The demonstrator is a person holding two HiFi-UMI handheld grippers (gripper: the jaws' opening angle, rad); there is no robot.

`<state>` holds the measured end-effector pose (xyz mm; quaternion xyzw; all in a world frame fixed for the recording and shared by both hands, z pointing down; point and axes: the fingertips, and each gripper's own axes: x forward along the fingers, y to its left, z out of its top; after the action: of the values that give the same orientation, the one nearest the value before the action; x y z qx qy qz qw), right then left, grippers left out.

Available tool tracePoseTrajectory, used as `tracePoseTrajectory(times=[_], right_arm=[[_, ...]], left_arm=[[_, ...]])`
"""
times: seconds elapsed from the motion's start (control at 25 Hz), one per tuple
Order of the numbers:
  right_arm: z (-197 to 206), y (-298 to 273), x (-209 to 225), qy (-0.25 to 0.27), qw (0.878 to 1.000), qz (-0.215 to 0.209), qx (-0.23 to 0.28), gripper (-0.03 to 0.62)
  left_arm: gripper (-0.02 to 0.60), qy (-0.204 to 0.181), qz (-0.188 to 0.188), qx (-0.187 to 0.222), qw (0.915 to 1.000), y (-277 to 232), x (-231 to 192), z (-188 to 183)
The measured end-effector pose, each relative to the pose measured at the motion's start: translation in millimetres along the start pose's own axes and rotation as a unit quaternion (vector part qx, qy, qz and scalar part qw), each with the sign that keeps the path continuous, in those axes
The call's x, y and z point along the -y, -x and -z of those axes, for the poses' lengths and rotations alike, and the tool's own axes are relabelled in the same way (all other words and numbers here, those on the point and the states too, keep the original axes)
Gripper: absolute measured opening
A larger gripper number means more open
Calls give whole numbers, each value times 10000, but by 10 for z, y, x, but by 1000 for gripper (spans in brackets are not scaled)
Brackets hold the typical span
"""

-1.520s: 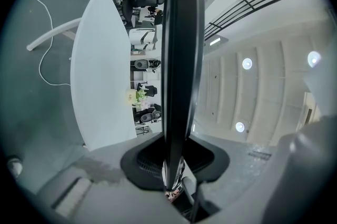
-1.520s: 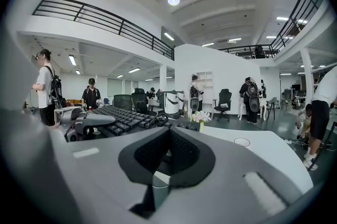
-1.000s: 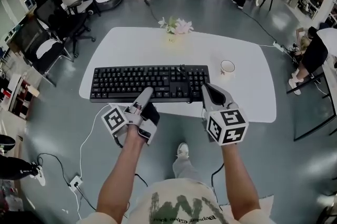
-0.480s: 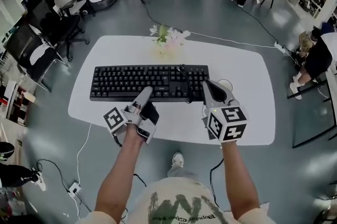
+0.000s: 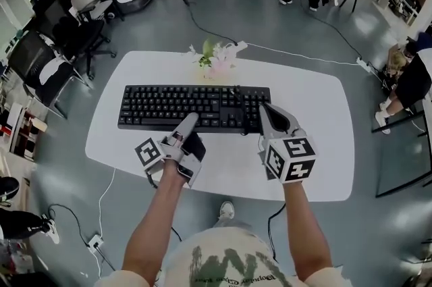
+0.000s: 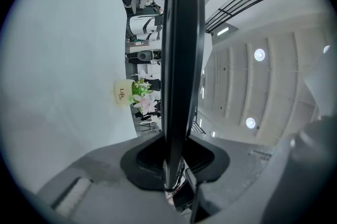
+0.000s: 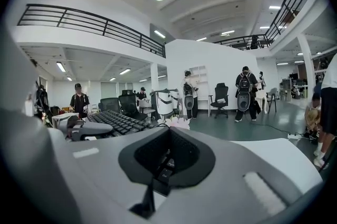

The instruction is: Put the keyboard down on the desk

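My left gripper (image 5: 191,118) and right gripper (image 5: 264,113) are each clamped on the keyboard (image 5: 189,105), 1 on its near edge, 1 at its right end; it's held over the desk (image 5: 314,113), flowers (image 5: 217,56) beyond

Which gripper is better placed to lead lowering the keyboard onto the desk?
Probably the left gripper: it clamps the keyboard on its front edge near the middle, while the right gripper holds only the right end.
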<state>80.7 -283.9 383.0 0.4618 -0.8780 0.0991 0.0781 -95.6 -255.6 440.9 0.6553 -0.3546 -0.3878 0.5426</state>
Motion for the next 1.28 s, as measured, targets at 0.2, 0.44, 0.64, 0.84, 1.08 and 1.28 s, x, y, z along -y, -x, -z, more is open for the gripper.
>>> tracePoseTrajectory(times=[0.2, 0.44, 0.64, 0.84, 1.08, 1.28], right_arm=[[-30, -62, 31, -36, 10000, -36, 11, -2], [-57, -162, -31, -15, 10000, -32, 61, -2], [-66, -221, -111, -27, 9997, 218, 79, -2], [-125, -290, -273, -74, 9980, 610, 152, -2], [-134, -345, -460, -118, 9958, 898, 162, -2], [-126, -357, -467, -73, 9942, 1065, 102, -2]], left_arm=[[92, -32, -19, 2, 10000, -54, 11, -22], [92, 17, -8, -3, 10000, -66, -42, -105], [92, 144, 66, -123, 9998, -86, -74, -261], [91, 227, 127, -372, 9990, -66, -102, -460], [92, 430, 153, -628, 9970, -74, -180, -570], [92, 457, 156, -777, 9958, -153, -256, -573]])
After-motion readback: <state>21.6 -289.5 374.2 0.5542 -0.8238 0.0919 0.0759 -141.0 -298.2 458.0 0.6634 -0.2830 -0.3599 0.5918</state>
